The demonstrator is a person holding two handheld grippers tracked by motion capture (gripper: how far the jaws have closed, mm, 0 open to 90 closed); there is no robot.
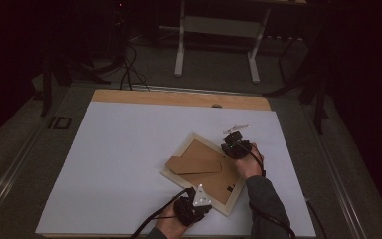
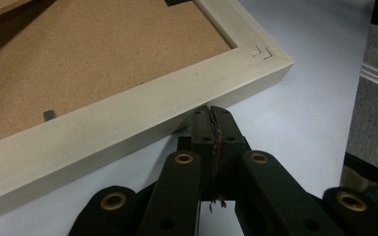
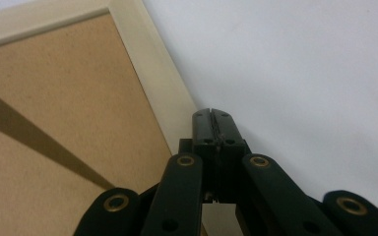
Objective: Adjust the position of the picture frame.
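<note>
A pale wooden picture frame (image 1: 199,143) lies face down and skewed on the white table top, its brown backing board (image 1: 204,169) and folded stand (image 1: 195,163) up. My left gripper (image 1: 195,198) is at the frame's near edge; its shut jaws touch the outer side of the rail (image 2: 142,110) close to a corner (image 2: 270,56), with nothing between them. My right gripper (image 1: 235,144) rests at the frame's right edge. In the right gripper view its shut tips (image 3: 211,114) sit against the outer side of the pale rail (image 3: 152,69), holding nothing.
The white sheet (image 1: 129,164) covers the table, with a wooden strip (image 1: 179,97) along the far edge. A small whitish piece (image 1: 236,128) lies just beyond the right gripper. Beyond the table stands a white desk base (image 1: 219,45) on the dark floor, with cables.
</note>
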